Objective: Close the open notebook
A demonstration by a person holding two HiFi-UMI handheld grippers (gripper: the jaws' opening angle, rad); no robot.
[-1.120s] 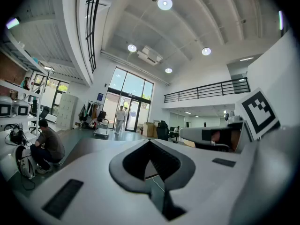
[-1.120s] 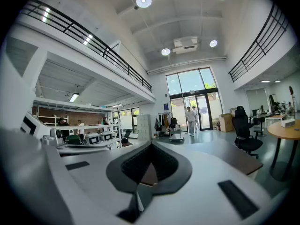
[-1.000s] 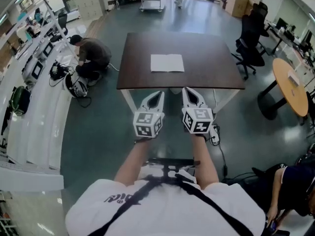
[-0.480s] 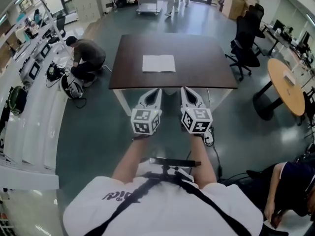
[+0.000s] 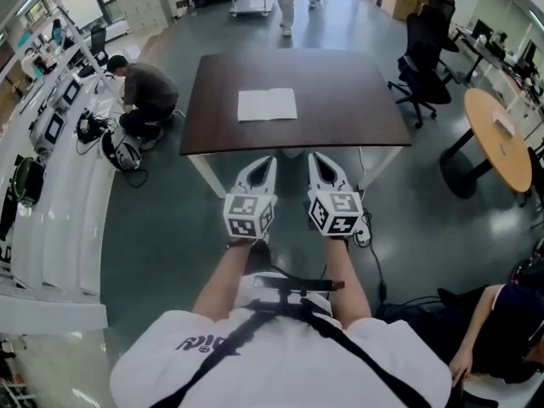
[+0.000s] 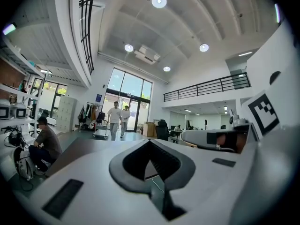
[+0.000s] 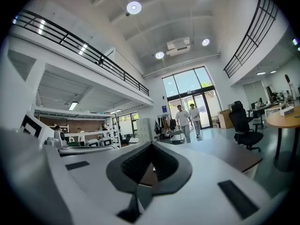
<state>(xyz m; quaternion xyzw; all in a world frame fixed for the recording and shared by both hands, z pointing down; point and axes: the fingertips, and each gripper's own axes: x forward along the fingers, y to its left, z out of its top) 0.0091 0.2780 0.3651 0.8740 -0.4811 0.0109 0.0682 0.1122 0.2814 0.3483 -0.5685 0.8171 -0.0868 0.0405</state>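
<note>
While the open notebook (image 5: 267,104) lies flat near the middle of the dark bench (image 5: 357,100), the left tool (image 5: 269,161) and the right tool (image 5: 312,156) hover side by side off its near edge, well apart from the pages. Each tool has its jaws pressed together on nothing. Black-and-white square markers cover their cubes (image 5: 251,215). The print on the wearer's white shirt (image 5: 280,359) is too warped to read. A black office chair (image 5: 422,62) stands by the bench's right side, and a person (image 5: 146,92) crouches on the floor at its left.
</note>
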